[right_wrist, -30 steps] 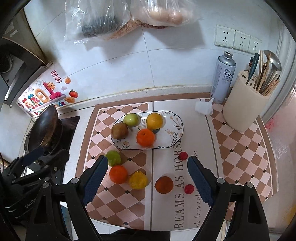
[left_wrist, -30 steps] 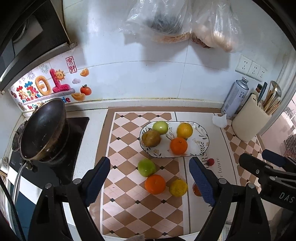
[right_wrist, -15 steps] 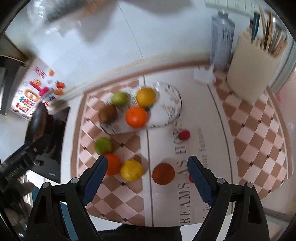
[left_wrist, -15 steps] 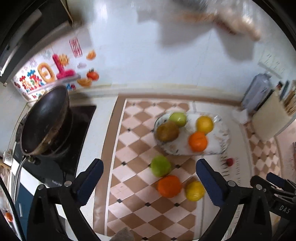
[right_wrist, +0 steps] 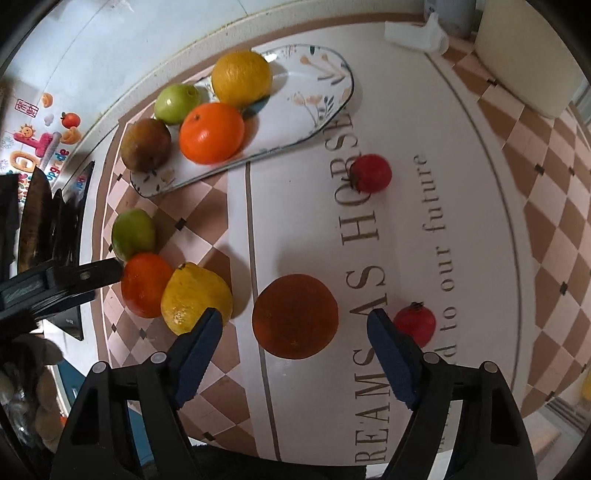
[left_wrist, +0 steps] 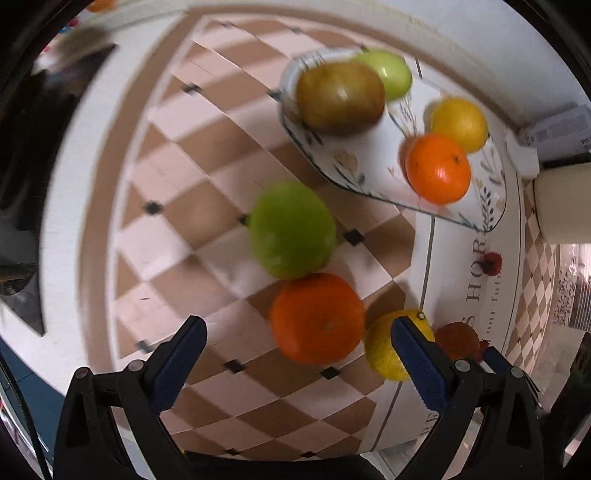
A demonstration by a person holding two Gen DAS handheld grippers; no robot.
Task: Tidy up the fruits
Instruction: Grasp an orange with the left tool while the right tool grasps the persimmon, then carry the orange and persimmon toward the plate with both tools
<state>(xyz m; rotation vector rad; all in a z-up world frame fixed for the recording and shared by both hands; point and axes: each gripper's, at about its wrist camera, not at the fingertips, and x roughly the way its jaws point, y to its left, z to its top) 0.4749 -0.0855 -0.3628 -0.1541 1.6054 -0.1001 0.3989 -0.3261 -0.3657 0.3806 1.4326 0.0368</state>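
Note:
My left gripper (left_wrist: 297,326) points straight down, open wide, with an orange (left_wrist: 317,317) between its fingers but untouched. A green apple (left_wrist: 291,229) lies just beyond it and a yellow lemon (left_wrist: 384,350) sits partly behind the right finger. My right gripper (right_wrist: 294,317) hangs over a dark reddish-orange fruit (right_wrist: 295,315). Its jaws are closing, with gaps left on both sides of the fruit. The flowered oval plate (right_wrist: 306,107) holds a brown fruit (right_wrist: 146,144), a green apple (right_wrist: 177,103), an orange (right_wrist: 212,133) and a yellow citrus (right_wrist: 242,77).
Two small red fruits (right_wrist: 371,173) (right_wrist: 415,323) lie on the printed mat to the right. A black pan (right_wrist: 37,221) stands at the left. A cream utensil holder (right_wrist: 528,55) and a white cap (right_wrist: 413,33) are at the back right. The counter's front edge is close below both grippers.
Both grippers have dropped toward the counter and tilted down, so the fruits loom larger. The left jaws have spread wider. The right jaws have narrowed slightly around the dark fruit.

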